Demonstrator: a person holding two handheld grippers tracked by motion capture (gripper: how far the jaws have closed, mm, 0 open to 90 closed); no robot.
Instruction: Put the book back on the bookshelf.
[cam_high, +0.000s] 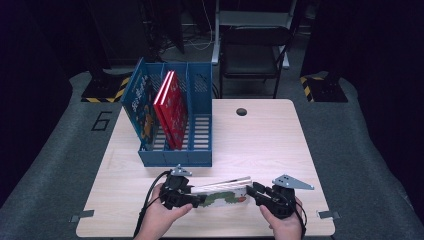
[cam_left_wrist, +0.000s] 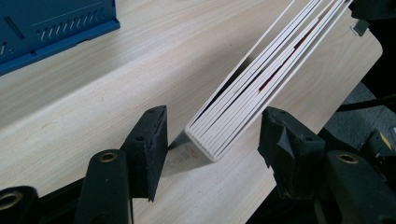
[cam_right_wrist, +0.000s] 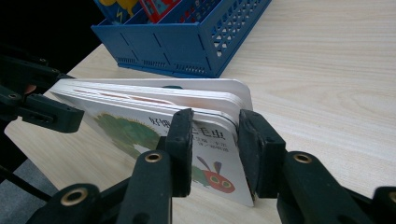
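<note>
**Board book held on edge at the table's near side**

Right gripper (cam_right_wrist: 212, 140): clenched on the board book (cam_high: 222, 192) at its 3 o'clock end. Left gripper (cam_left_wrist: 212, 140): released, jaws astride the 9 o'clock corner, gaps both sides. Blue file rack (cam_high: 175, 155) is set at 11 o'clock; bare table (cam_high: 260, 140) is seen toward 1 o'clock.

Board book (cam_high: 220, 192) on table (cam_high: 270, 145), file rack (cam_high: 175, 117) behind it

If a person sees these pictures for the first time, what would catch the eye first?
Probably the white board book with a caterpillar cover, tilted on its edge at the table's near side. The right gripper clamps one end; the left gripper stands open around the other. Behind it, a blue file rack holds two red books.
</note>
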